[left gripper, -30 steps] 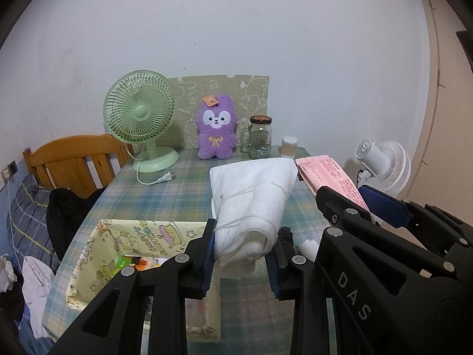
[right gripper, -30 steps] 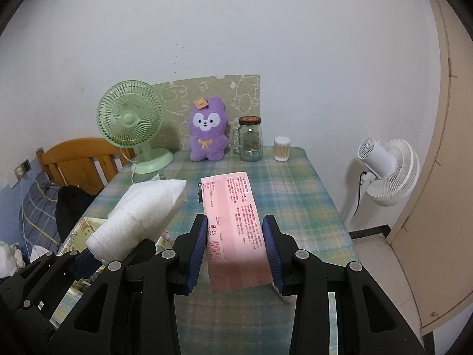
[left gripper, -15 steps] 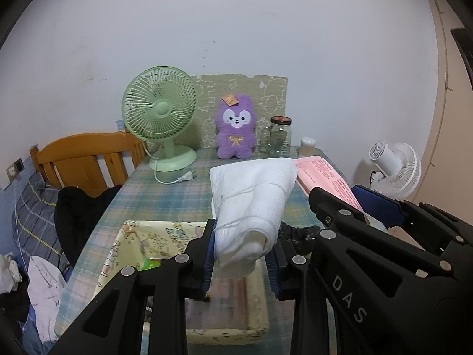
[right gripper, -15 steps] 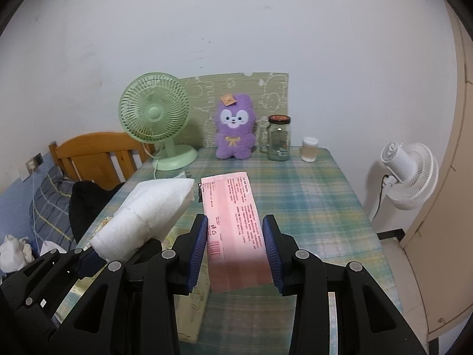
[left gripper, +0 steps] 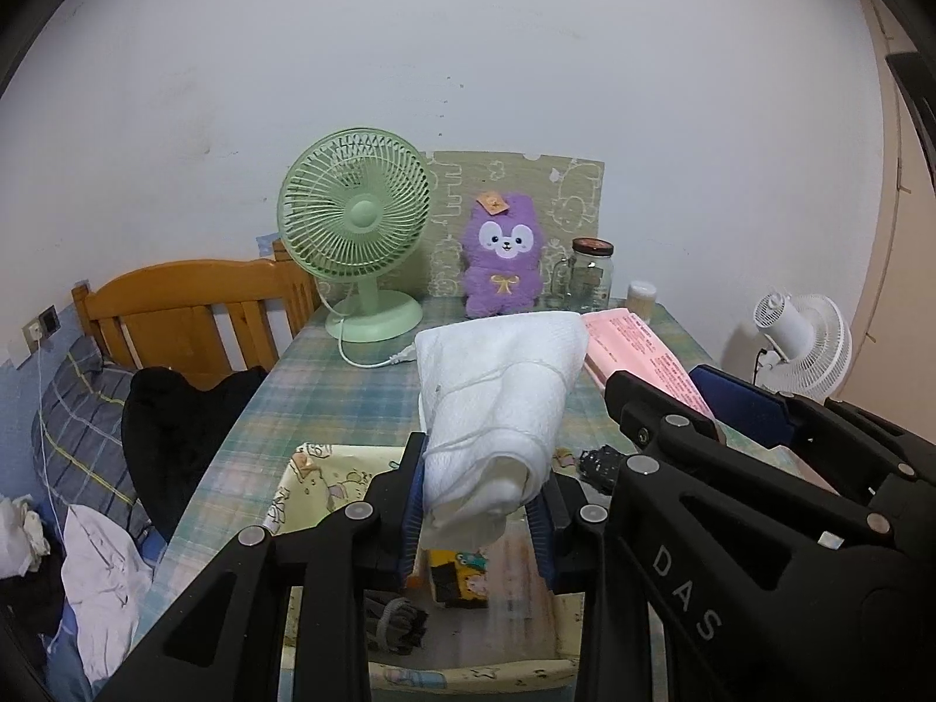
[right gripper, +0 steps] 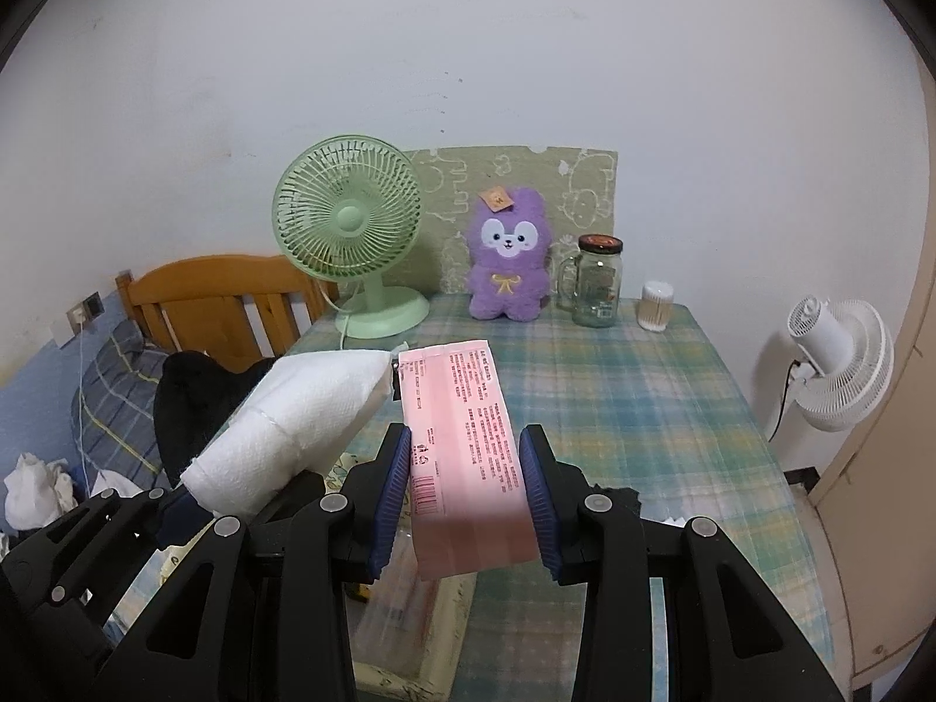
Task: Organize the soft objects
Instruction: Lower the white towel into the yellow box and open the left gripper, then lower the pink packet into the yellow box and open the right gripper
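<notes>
My left gripper [left gripper: 477, 503] is shut on a white soft paper-towel pack [left gripper: 503, 392], held above a cream cartoon-print box [left gripper: 304, 474] at the table's near edge. The same white pack [right gripper: 292, 421] shows at the left of the right wrist view. My right gripper [right gripper: 468, 497] is shut on a pink tissue pack [right gripper: 468, 450], which juts forward over the plaid table [right gripper: 614, 386]. That pink pack [left gripper: 637, 351] also appears right of the white one. A purple plush toy [right gripper: 509, 257] sits upright at the table's far edge.
A green desk fan [right gripper: 351, 222], a glass jar [right gripper: 596, 281] and a small cotton-swab tub [right gripper: 655, 307] line the back. A wooden bed frame [left gripper: 193, 310] with dark clothes lies left. A white floor fan [right gripper: 836, 351] stands right. The box holds small items, including a yellow packet [left gripper: 459, 576].
Both grippers have drawn back from the far wall with their packs still held. The cream box has come further under the left gripper, showing its inside.
</notes>
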{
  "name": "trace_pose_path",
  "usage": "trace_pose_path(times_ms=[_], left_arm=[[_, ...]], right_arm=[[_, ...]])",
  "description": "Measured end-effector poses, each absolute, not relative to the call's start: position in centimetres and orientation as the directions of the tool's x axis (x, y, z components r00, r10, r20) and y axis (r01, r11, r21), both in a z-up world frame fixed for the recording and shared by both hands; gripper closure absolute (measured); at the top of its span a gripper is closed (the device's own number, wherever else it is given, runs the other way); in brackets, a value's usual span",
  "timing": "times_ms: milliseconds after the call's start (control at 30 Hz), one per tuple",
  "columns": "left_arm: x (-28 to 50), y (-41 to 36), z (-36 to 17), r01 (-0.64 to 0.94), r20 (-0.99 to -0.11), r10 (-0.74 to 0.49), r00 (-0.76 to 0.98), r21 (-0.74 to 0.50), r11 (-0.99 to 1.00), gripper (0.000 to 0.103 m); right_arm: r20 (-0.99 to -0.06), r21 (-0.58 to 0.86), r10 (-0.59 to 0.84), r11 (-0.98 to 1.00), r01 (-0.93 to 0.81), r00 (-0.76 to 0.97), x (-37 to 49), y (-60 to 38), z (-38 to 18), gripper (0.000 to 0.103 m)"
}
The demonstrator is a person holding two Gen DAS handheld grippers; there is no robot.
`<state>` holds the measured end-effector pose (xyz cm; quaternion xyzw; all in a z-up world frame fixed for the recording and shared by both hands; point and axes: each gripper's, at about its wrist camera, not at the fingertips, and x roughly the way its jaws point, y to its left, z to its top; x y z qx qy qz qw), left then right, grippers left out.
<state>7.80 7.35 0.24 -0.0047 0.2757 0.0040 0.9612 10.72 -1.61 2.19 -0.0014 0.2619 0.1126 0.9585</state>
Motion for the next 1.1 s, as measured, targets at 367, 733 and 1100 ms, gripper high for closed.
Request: trace_pose_path(times_ms=[367, 733, 1100], left_arm=[[8.4, 10.0, -1.9, -0.022, -0.567, 0.018, 0.823, -0.001, 1.0, 0.071], [9.5, 13.1, -5.4, -0.088, -0.637, 0.074, 0.768, 0.009, 0.996, 0.059], [9.3, 14.5, -7.1, -0.077, -0.678, 0.044, 0.733, -0.018, 0.997, 0.03]], right_arm=[[-0.543, 0.047, 0.222, 0.971, -0.235, 0.81, 11.7, 1.1, 0.2, 0.061], [-0.603, 0.053, 0.245, 0.962, -0.267, 0.76, 12.4, 4.2, -2.5, 0.061], [-0.641, 0.058, 0.256, 0.956, -0.287, 0.723, 12.7, 5.9, -4.7, 0.062]])
